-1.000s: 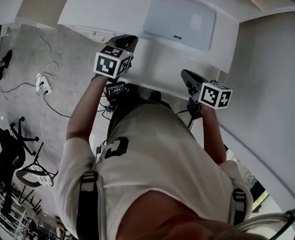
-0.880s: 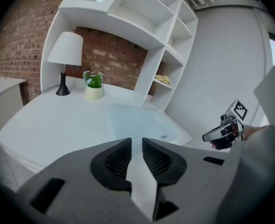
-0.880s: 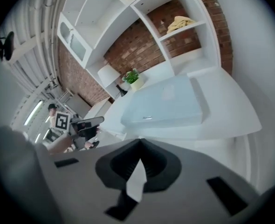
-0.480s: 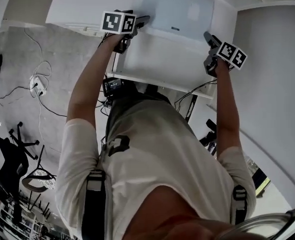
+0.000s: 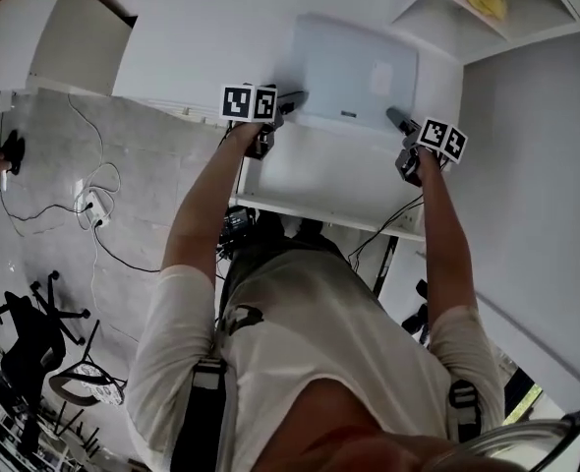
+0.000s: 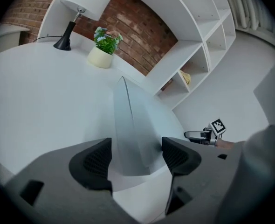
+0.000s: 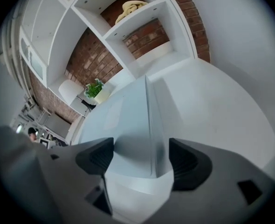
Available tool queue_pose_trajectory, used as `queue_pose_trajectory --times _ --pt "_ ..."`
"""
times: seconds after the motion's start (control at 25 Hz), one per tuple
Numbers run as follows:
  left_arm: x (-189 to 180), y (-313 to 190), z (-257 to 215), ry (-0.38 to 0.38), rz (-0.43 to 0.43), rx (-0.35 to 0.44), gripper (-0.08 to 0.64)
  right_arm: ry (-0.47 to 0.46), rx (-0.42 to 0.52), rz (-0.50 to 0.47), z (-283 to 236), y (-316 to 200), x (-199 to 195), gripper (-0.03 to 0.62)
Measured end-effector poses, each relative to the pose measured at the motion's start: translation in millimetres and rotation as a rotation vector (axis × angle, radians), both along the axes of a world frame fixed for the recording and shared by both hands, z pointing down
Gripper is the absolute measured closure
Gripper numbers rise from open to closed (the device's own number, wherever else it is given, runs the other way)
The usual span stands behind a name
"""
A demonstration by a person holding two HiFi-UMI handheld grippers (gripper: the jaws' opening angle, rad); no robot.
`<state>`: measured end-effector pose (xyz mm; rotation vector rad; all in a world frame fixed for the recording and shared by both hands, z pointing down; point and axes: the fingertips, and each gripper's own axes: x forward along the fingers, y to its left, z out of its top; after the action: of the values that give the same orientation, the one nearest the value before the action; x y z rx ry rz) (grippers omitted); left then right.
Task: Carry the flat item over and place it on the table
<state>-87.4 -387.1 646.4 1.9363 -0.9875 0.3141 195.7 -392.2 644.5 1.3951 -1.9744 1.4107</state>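
The flat item [image 5: 354, 67], a pale grey-blue slab, is lying flat on the white table [image 5: 202, 37], just ahead of both grippers, its near edge reaching in between their jaws. A second ago you were holding both grippers back by your body, short of the table's edge; half a second ago you were stretching them out along the item's two sides; now you are bringing them to its near corners, one at each. You are holding the left gripper [image 5: 292, 97] at the near left corner with its jaws standing wide apart, the item's edge running up between them without either pad pressing on it. You are holding the right gripper [image 5: 396, 118] at the near right corner in the same way: jaws spread, the corner sitting in the gap, nothing clamped. Both your arms are reaching forward, nearly straight, elbows clear of your torso, and the marker cubes [image 5: 250, 102] are facing up toward your head. Beyond the left gripper, past the far end of the item, a small potted plant [image 6: 104, 48] and a lamp [image 6: 77, 13] are standing on the table against a brick wall. Beyond the right gripper, white shelves [image 7: 142, 31] are rising behind the table, with something yellow [image 7: 130, 8] lying in one compartment.
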Motion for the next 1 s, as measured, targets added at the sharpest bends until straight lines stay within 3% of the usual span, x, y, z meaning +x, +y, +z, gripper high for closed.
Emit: queue_pose_trajectory --times 0.08,0.24,0.44,0.56,0.72,0.92,1.0 --pt "3 2 2 0.046 -0.015 -0.015 0.224 -0.062 -0.001 0.024 1 3 -3 0.227" --pt "6 10 0 0.147 -0.056 -0.059 0.272 -0.063 0.029 0.037 -3 8 -6 0.227" --pt "-1 27 0 0.161 -0.028 -0.073 0.273 -0.086 0.01 -0.026 -2 25 -16 0.229" --pt "-9 33 -3 0.142 -0.002 -0.038 0.273 -0.099 -0.008 -0.056 1 31 -21 0.224" --pt "-1 29 -10 0.196 -0.007 -0.021 0.222 -0.093 0.021 -0.072 2 27 -21 0.222" --pt "9 32 3 0.044 0.004 0.028 0.218 -0.094 0.021 -0.031 7 34 -21 0.218" --pt "7 32 4 0.038 -0.006 0.017 0.218 -0.11 0.015 -0.027 8 33 -21 0.215"
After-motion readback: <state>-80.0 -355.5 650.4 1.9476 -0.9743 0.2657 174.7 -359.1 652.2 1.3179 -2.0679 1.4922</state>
